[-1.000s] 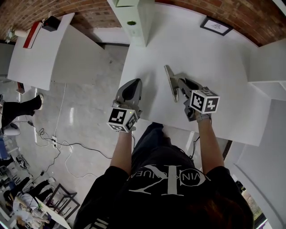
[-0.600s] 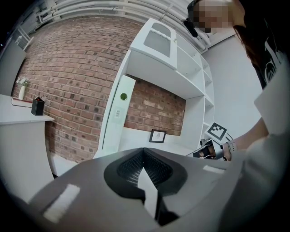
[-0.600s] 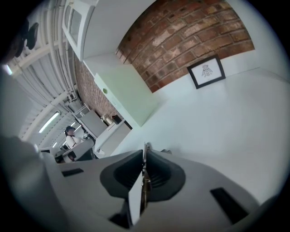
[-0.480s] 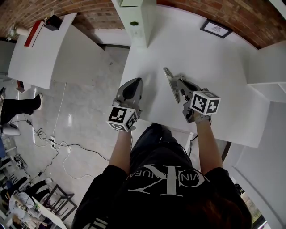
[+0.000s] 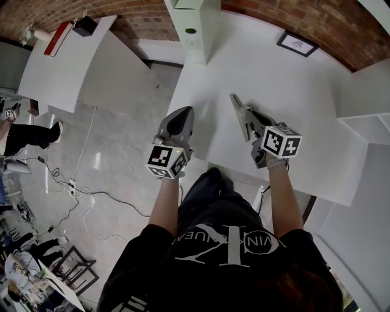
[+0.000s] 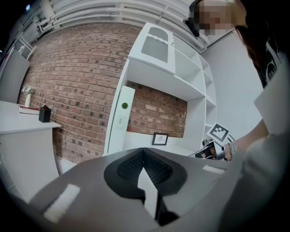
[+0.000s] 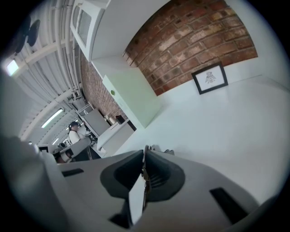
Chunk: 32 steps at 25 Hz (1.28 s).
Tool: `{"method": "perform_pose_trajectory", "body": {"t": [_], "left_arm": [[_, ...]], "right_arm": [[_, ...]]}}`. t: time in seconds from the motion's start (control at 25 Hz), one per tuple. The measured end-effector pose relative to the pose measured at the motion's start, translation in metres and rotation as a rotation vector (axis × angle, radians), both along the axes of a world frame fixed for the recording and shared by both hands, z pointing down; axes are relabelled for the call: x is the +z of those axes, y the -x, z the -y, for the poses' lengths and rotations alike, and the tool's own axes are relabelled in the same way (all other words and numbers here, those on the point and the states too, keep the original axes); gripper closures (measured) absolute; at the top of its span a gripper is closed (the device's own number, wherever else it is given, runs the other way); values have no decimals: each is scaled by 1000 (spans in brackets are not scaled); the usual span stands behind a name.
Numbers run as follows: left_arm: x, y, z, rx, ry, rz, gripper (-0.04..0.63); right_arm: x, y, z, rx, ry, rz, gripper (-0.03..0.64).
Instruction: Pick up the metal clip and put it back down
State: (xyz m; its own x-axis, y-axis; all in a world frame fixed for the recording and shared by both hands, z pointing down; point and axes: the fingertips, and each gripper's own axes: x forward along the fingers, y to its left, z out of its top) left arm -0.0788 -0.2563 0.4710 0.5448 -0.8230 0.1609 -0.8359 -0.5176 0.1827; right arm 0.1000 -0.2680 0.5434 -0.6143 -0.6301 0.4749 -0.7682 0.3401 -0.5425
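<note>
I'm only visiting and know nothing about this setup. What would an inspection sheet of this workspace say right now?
Surface: white table, set against a brick wall.
Job's things: metal clip, between the right tongs.
Clutter: framed picture and tall pale box at the table's far side.
Grippers: right tongs have just been closing and are shut on the clip; left tongs shut, nothing between them, near the table's left edge.
Cables: loose cables on the floor to the left.
Surroundings: white shelving on the right, second white table on the left.
</note>
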Motion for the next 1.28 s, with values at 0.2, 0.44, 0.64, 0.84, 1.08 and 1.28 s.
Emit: {"method": "perform_pose_trajectory", "body": {"t": [0.2, 0.44, 0.64, 0.84, 1.08, 1.28], "left_arm": [[-7, -4, -11, -3, -10, -1, 586], [-14, -5, -18, -9, -17, -5, 586], [-23, -9, -27, -13, -28, -9, 586], [-32, -10, -33, -24, -39, -11, 586], [-41, -13, -38, -25, -55, -18, 586], [-46, -19, -41, -21, -69, -25, 586]], "right_arm": [[-17, -11, -5, 9, -36, -21, 591], [-29, -19, -8, 29, -65, -16, 591], [-41, -24, -14, 33, -86, -7, 592], [-51, -31, -17, 36, -101, -3, 592], [-80, -30, -16, 32, -167, -6, 592], [-94, -36, -16, 36, -201, 1, 592]]}}
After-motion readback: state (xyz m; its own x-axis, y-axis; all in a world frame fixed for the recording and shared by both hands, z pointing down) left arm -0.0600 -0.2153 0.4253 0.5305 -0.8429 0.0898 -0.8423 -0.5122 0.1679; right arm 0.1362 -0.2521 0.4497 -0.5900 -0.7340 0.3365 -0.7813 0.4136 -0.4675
